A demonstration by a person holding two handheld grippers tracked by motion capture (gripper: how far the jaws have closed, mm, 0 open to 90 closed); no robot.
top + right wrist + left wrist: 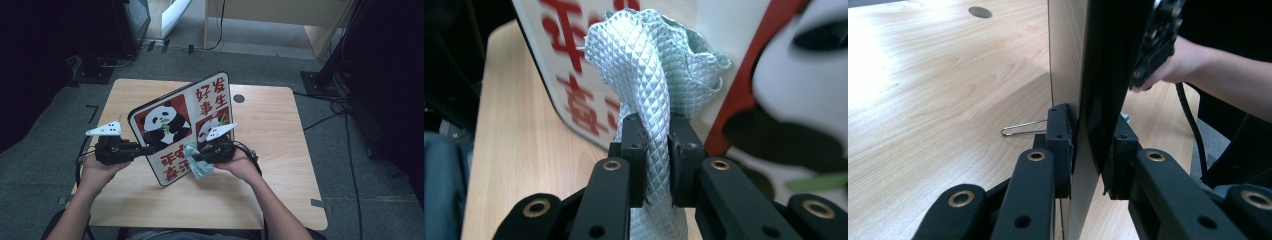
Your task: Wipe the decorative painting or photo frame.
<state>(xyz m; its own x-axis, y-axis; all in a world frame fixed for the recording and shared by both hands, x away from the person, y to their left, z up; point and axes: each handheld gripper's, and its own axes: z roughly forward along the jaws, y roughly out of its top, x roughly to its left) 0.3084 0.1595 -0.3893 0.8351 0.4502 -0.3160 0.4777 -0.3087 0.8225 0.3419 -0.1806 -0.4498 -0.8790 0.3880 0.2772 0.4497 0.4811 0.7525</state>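
A panda board point(185, 127) with red characters stands tilted on its lower edge on the wooden table point(270, 120). My left gripper point(146, 149) is shut on the board's left edge; in the left gripper view its pads point(1062, 142) clamp the thin board point(1073, 60) seen edge-on. My right gripper point(194, 159) is shut on a pale blue quilted cloth point(197, 167) and holds it against the board's printed face near its lower right. In the right gripper view the cloth point(649, 75) bunches up between the jaws and presses on the board point(744, 40).
A thin wire loop point(1020, 128) lies on the table behind the board. A round cable hole point(239, 98) sits at the table's far side. Cables point(340, 112) trail on the floor to the right, and furniture legs point(320, 75) stand beyond the table.
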